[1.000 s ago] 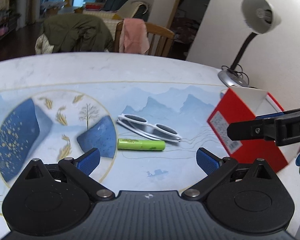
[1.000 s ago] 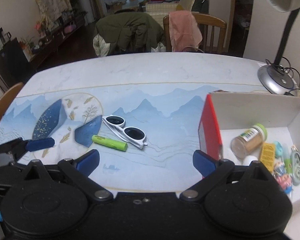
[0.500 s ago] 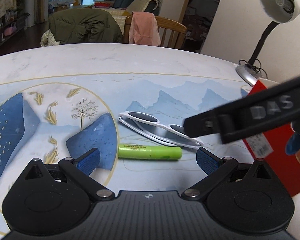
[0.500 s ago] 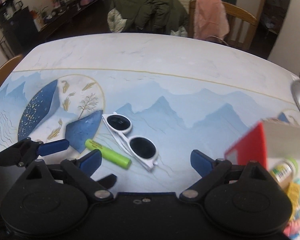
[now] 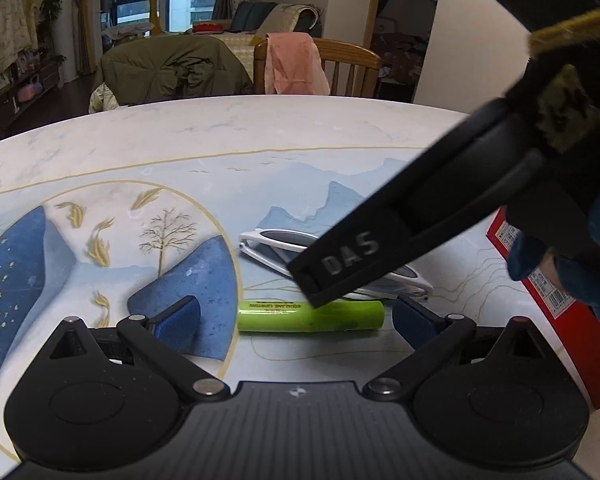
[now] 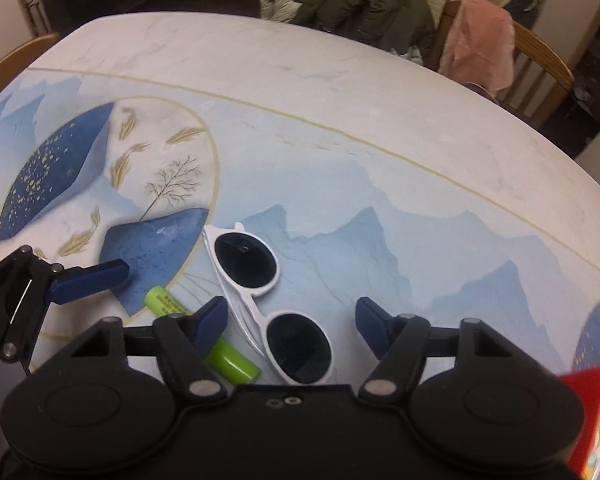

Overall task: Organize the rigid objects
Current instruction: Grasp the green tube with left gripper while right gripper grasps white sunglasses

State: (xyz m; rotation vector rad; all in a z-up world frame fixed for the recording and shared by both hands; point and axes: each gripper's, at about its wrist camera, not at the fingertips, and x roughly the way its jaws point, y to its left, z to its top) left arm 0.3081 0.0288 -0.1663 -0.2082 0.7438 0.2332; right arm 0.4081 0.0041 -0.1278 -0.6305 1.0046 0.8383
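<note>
White sunglasses (image 6: 256, 280) with dark lenses lie folded on the printed table mat, with a green battery (image 5: 312, 316) right beside them. My right gripper (image 6: 292, 316) is open and hovers just over the sunglasses, one lens between its fingers. My left gripper (image 5: 296, 318) is open and low, with the battery between its blue pads. In the left wrist view the right gripper's black body (image 5: 420, 220) crosses over the sunglasses (image 5: 276, 240) and hides most of them. The battery also shows in the right wrist view (image 6: 232, 356), partly under the right gripper's left finger.
A red box (image 5: 540, 300) with a white inside stands at the right of the table; its corner shows in the right wrist view (image 6: 588, 412). Wooden chairs with a pink cloth (image 5: 296, 64) and a green jacket (image 5: 172, 68) stand behind the far table edge.
My right gripper has swung left from the red box to over the sunglasses and come lower. My left gripper has moved closer to the battery. Both stay open.
</note>
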